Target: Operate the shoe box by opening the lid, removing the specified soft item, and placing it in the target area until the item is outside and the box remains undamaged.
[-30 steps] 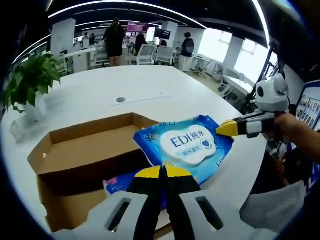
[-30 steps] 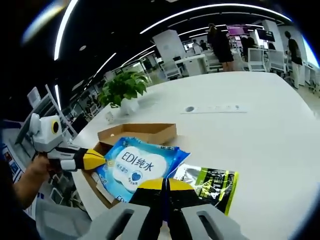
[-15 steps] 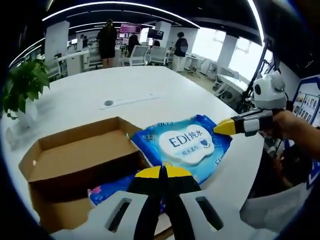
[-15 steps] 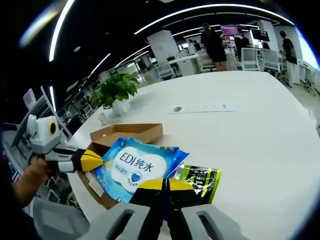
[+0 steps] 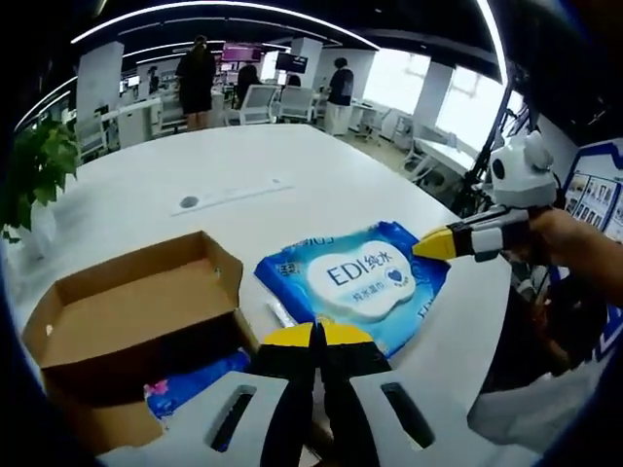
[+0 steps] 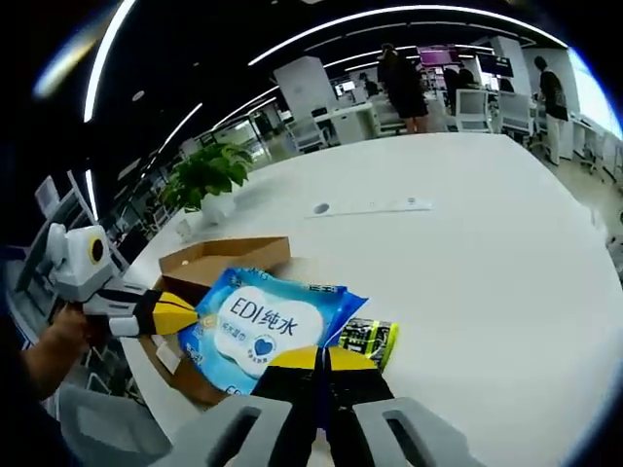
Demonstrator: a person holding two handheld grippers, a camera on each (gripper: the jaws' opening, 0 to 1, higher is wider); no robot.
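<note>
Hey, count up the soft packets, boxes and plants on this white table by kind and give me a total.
Soft packets: 3: blue wipes pack, green-and-black pouch, blue-and-pink packet in the box
Cardboard boxes: 1: open shoe box
Potted plants: 1: plant
Total: 5

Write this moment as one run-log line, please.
left claw: shut on wipes pack | right claw: shut on same pack | shoe box: open
</note>
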